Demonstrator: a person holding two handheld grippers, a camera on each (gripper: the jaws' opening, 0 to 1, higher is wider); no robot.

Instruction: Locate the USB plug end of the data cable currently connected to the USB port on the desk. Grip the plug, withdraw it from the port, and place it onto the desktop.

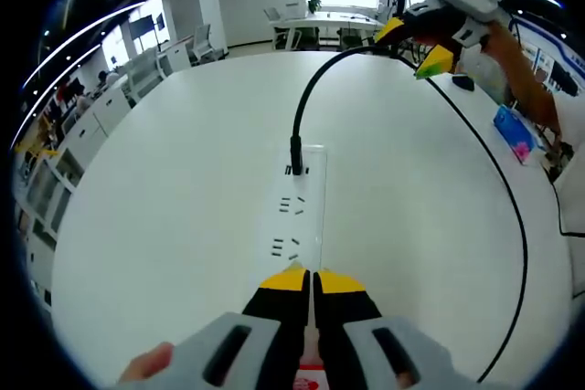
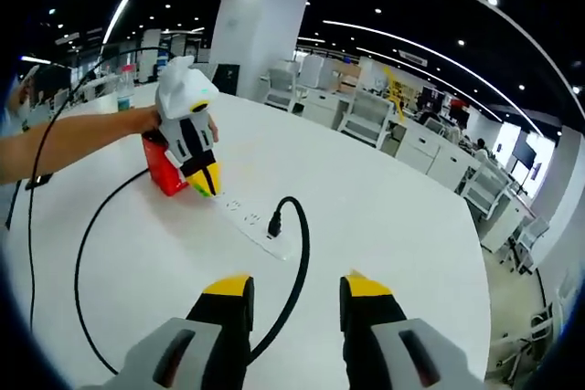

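Your plug (image 1: 295,154) sits in the far end of the white power strip (image 1: 303,216) on the table (image 1: 183,180), its black cable (image 1: 498,180) arching up and away. Your left gripper (image 1: 312,279) presses its closed fingers on the strip's near end. Your right gripper (image 2: 295,291) hovers nearby, fingers open, holding nothing.
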